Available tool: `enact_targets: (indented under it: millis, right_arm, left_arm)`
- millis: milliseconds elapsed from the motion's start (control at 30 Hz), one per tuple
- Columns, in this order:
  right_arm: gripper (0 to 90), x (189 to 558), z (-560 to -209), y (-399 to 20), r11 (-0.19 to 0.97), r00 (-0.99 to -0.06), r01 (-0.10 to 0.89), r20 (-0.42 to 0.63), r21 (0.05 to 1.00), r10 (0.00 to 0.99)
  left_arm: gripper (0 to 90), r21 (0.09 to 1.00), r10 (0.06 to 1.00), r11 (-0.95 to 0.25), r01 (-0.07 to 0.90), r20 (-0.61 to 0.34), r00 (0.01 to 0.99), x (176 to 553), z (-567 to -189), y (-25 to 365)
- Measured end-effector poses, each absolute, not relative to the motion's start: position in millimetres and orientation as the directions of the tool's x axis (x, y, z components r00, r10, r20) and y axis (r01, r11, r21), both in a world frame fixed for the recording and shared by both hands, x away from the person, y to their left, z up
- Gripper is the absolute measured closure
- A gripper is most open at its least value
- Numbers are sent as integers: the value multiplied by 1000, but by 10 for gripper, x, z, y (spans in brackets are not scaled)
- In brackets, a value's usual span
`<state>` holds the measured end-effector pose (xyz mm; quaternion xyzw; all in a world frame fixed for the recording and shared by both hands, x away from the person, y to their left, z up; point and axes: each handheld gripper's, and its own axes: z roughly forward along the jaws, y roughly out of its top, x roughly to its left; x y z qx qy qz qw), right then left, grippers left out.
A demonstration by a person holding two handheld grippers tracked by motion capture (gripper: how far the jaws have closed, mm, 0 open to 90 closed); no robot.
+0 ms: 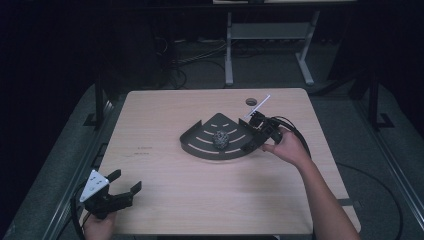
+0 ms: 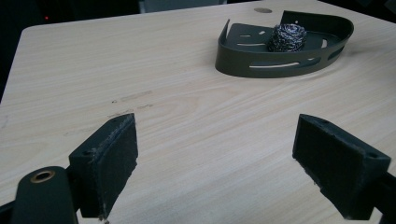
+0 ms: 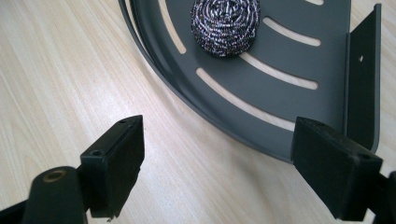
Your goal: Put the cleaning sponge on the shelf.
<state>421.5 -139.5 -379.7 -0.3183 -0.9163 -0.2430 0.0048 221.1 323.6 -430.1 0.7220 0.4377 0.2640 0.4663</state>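
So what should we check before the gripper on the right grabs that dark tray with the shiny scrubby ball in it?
1. Right gripper open: ok, jaws stand wide with nothing between them.
2. Right gripper lined up with the tray: not ok, one jaw is over the rim near the corner, the other over bare table.
3. Steel scrubber inside the tray: ok, it sits on the slotted floor, apart from the walls.
4. Tray flat on the table: ok.
5. Left gripper out of the way: ok, open near the table's near left corner.
6. Whether the pads touch the tray: cannot tell.
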Motion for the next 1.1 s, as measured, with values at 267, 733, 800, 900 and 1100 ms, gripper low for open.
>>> enact_targets:
  millis: [267, 733, 800, 900, 1100]
  right_arm:
    - [172, 4137, -3850, -1516, 670, -790, 595, 169, 444, 589]
    - [167, 3996, -3897, -1677, 670, -788, 597, 166, 441, 593]
    - [168, 3965, -3903, -1715, 670, -789, 594, 161, 446, 593]
    - [168, 3932, -3929, -1763, 663, -784, 600, 166, 448, 598]
    - [170, 3856, -3983, -1863, 656, -779, 605, 166, 451, 604]
  left_arm:
    - [134, 905, 878, -183, 385, -26, 477, 2204, -4294, 3236]
    - [133, 902, 876, -185, 390, -28, 481, 2200, -4296, 3226]
    - [134, 901, 876, -188, 391, -26, 481, 2201, -4295, 3224]
    - [133, 902, 875, -186, 391, -28, 483, 2198, -4294, 3227]
    - [134, 899, 871, -185, 397, -37, 489, 2203, -4302, 3228]
